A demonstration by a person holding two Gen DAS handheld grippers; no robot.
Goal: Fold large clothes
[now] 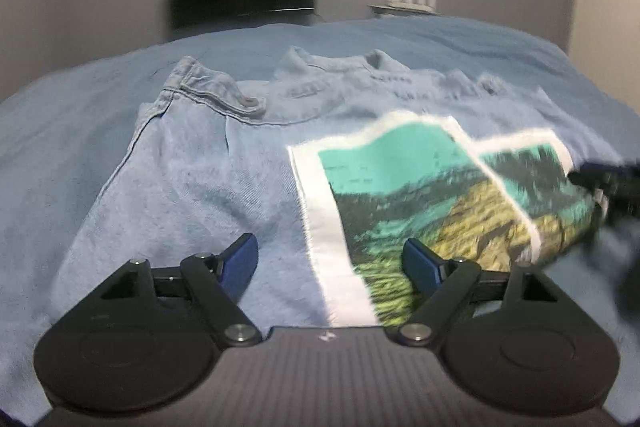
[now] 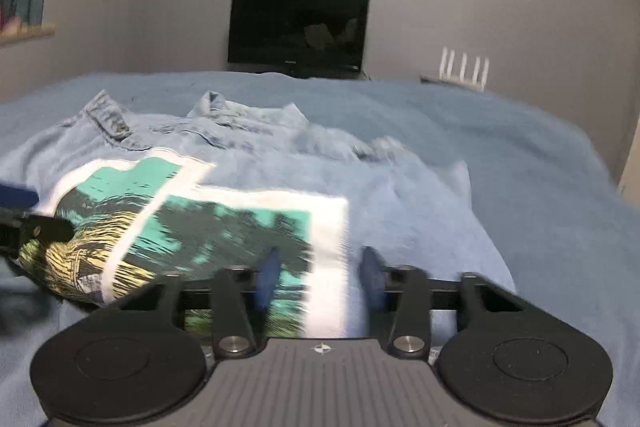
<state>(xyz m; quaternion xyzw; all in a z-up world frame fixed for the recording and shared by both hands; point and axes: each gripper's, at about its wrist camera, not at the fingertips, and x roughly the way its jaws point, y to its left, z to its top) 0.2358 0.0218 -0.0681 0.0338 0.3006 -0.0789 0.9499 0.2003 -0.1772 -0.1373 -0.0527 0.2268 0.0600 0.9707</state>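
Blurred right gripper (image 2: 318, 273) over printed denim garment (image 2: 248, 223)

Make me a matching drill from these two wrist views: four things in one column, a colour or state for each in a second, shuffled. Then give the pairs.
Things:
1. denim garment
2. printed patch
3. television
4. left tongs

Colour or state:
A. dark, switched off
B. open, nothing between the fingers
C. light blue, spread on the bed
D. white border, teal and yellow picture

Pairs: 1-C, 2-D, 3-A, 4-B
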